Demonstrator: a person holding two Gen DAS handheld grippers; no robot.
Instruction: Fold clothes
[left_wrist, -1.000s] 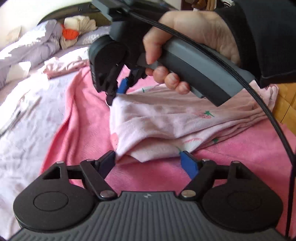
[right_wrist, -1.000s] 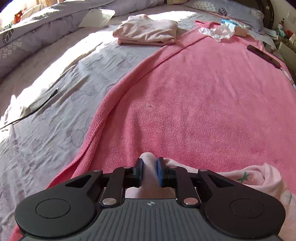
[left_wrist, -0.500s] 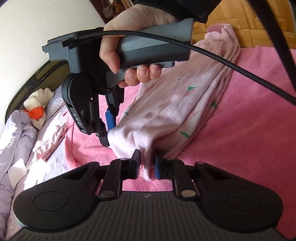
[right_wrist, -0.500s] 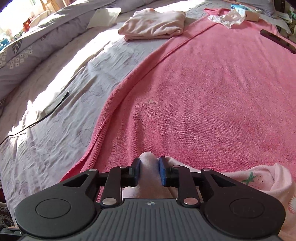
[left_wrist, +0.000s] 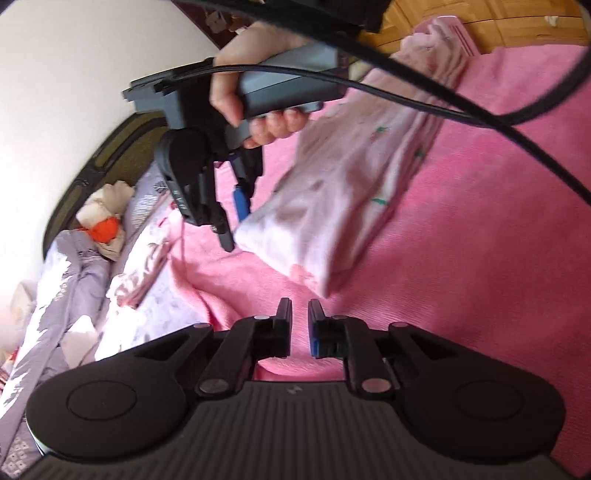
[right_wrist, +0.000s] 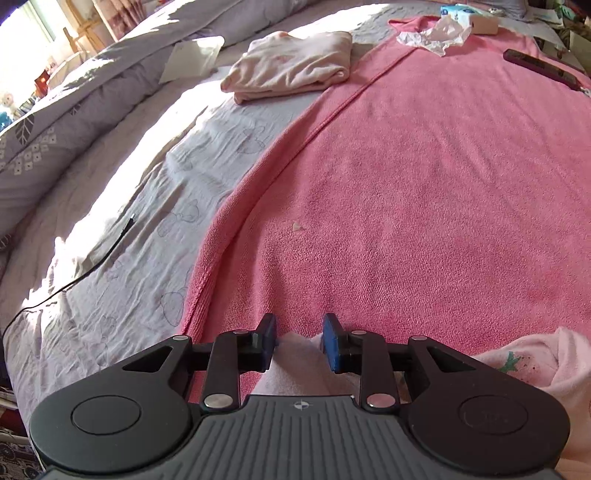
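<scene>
Now your left gripper (left_wrist: 299, 314) has just let go — nothing between its jaws. Your right gripper (right_wrist: 299, 332) is easing open around the pink garment (left_wrist: 343, 192) — folded, laid flat.

We find both views daylit. In the right wrist view, sun enters from the upper left and bleaches the grey bedsheet (right_wrist: 122, 206) left of the right gripper (right_wrist: 300, 332) to near white, with glare at the far window corner; the pink towel (right_wrist: 424, 192) ahead reads evenly and sharp. The left wrist view is motion-blurred throughout: the pale pink garment (left_wrist: 343, 192) ahead of the left gripper (left_wrist: 299, 317) smears. Fisheye bending curves every edge.
</scene>
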